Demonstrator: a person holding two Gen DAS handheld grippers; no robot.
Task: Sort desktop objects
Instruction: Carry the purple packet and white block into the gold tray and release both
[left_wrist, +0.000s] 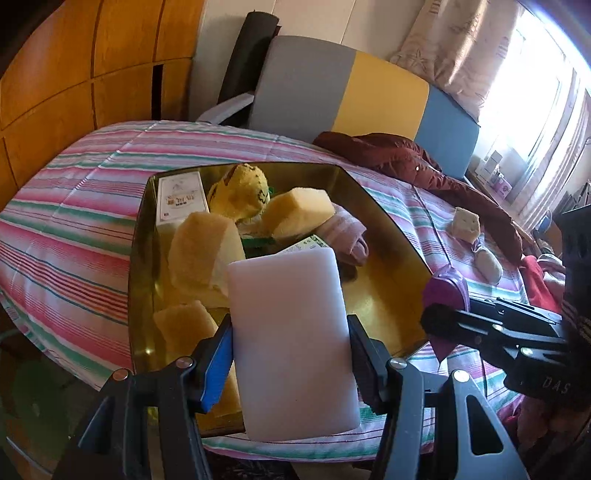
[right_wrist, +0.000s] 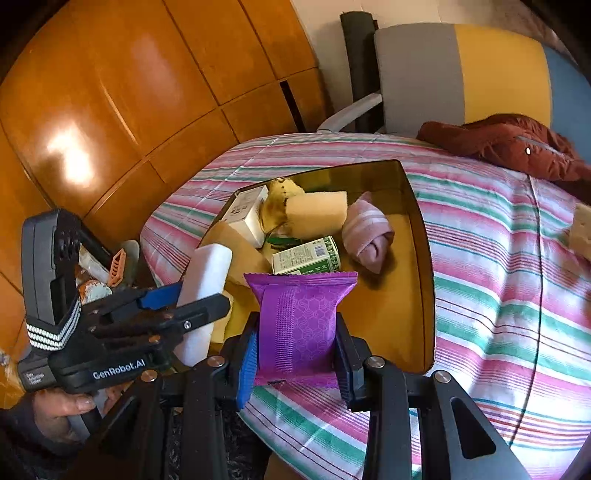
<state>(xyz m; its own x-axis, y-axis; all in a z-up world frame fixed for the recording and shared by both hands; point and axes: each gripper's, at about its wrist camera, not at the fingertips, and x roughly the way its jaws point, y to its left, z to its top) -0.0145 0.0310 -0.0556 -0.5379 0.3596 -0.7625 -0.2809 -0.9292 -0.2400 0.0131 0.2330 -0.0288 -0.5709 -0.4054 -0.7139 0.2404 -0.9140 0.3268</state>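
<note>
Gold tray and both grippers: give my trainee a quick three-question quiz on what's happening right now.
1. True or false: the left gripper is shut on a white foam block.
2. What does the right gripper hold? A) a green carton B) a purple packet C) a pink rolled sock
3. Fill in: the pink rolled sock lies inside the ____ tray.

Key: 1 true. 2 B, the purple packet; the green carton lies in the tray. 3 gold.

Two close wrist views, angled down, sharing gold tray (left_wrist: 388, 221).
</note>
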